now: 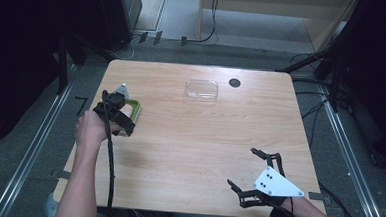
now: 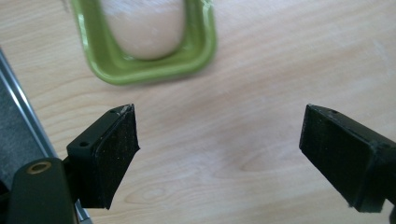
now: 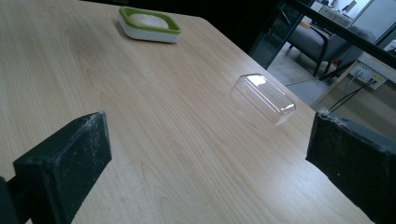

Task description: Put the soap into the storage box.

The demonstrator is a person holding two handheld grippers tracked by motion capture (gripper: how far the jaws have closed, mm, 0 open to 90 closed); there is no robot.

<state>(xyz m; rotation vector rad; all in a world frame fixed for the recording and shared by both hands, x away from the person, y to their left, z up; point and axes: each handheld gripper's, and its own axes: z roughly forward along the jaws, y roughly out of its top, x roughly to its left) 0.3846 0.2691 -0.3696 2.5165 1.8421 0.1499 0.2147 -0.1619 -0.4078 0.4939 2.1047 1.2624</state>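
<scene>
A white dish with a green rim [image 1: 135,110] sits near the table's left edge; something pale lies inside it. My left gripper [image 1: 122,116] hovers just at its near side, jaws pointing down at the wood. In the left gripper view the dish [image 2: 144,70] lies just beyond the open left gripper [image 2: 219,154], with bare table between the pads. My right gripper [image 1: 241,166] rests near the front right corner, open and holding nothing. The right gripper view looks past the open right gripper [image 3: 210,158] toward the dish [image 3: 149,23] and a clear plastic lid [image 3: 265,97].
The clear plastic lid [image 1: 201,89] lies at the back middle of the wooden table [image 1: 188,153]. A round black cable hole [image 1: 234,82] is to its right. A metal rail [image 2: 18,116] runs along the table's left edge. Cables trail on the floor beyond.
</scene>
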